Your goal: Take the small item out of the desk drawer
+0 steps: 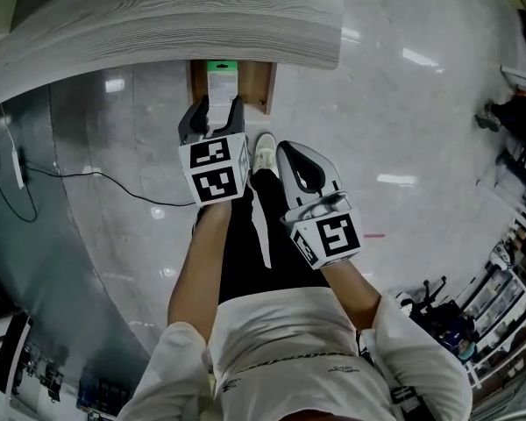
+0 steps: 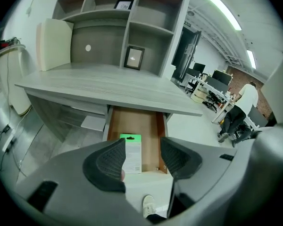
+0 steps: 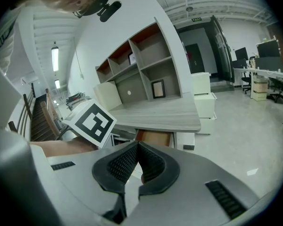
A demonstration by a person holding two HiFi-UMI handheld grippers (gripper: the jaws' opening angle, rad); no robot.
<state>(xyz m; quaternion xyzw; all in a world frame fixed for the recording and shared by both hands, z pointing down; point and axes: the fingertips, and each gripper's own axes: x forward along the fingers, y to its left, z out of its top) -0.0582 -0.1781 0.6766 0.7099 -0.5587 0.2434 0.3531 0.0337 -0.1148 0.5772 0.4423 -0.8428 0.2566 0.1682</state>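
Observation:
The wooden desk drawer (image 1: 265, 82) stands pulled out from under the grey desk (image 1: 184, 24). In it lies a small flat package (image 1: 221, 82), white with a green top. My left gripper (image 1: 219, 105) hovers just in front of the drawer, open. In the left gripper view the package (image 2: 132, 152) shows beyond the gap of the left gripper (image 2: 142, 143), with the pads apart from it and the drawer floor (image 2: 148, 126) bare beside it. My right gripper (image 1: 287, 150) hangs lower and to the right, shut and empty. In its own view the right gripper (image 3: 137, 144) has its tips together.
A shelf unit (image 2: 127, 27) with a picture frame (image 2: 133, 58) stands on the desk. A black cable (image 1: 88, 182) trails over the floor at left. The person's white shoe (image 1: 264, 152) is below the drawer front. A person bends over in the far office (image 2: 240, 109).

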